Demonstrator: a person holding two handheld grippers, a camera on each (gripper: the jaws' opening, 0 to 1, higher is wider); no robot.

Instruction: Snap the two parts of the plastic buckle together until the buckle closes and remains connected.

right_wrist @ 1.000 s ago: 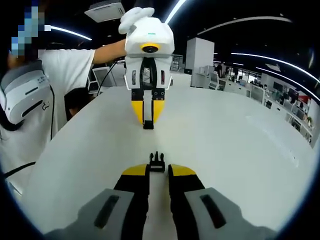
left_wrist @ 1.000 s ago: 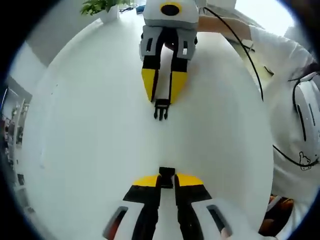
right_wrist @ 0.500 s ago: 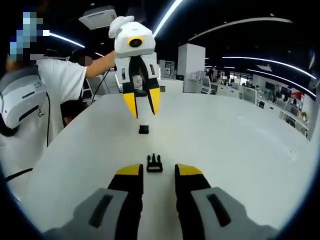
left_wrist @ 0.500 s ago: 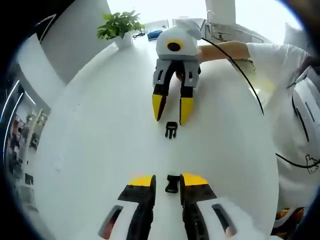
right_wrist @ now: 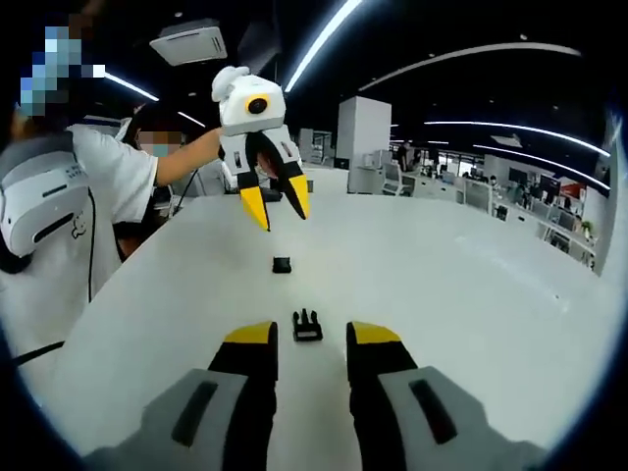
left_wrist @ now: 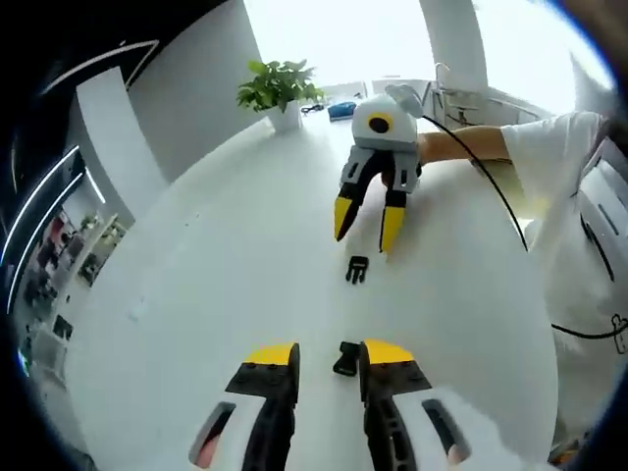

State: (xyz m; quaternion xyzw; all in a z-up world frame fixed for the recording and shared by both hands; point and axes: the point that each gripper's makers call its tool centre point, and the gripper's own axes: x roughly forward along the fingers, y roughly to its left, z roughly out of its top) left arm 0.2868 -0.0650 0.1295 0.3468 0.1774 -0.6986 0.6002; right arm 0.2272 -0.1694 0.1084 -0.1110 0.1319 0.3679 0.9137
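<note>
The black buckle lies in two separate pieces on the white table [left_wrist: 196, 285]. Its socket half [left_wrist: 345, 359] rests just ahead of my left gripper [left_wrist: 331, 355], level with the open yellow tips and touching neither. The pronged half [left_wrist: 357, 269] lies a short gap beyond it. My right gripper [left_wrist: 368, 223] hangs open above the table past the pronged half. In the right gripper view the pronged half [right_wrist: 307, 325] sits between the spread tips of my right gripper [right_wrist: 312, 334], the socket half [right_wrist: 283, 264] lies farther on, and the left gripper [right_wrist: 276, 203] hovers open above it.
A potted plant [left_wrist: 280, 86] and a small blue object [left_wrist: 343, 110] stand at the table's far edge. A person in a white shirt [right_wrist: 108, 177] is at the table's side. Office desks and screens [right_wrist: 471, 186] fill the background beyond the table.
Both grippers have opened and let go of their buckle halves, which now lie on the table. Both have since lifted and drawn back from each other.
</note>
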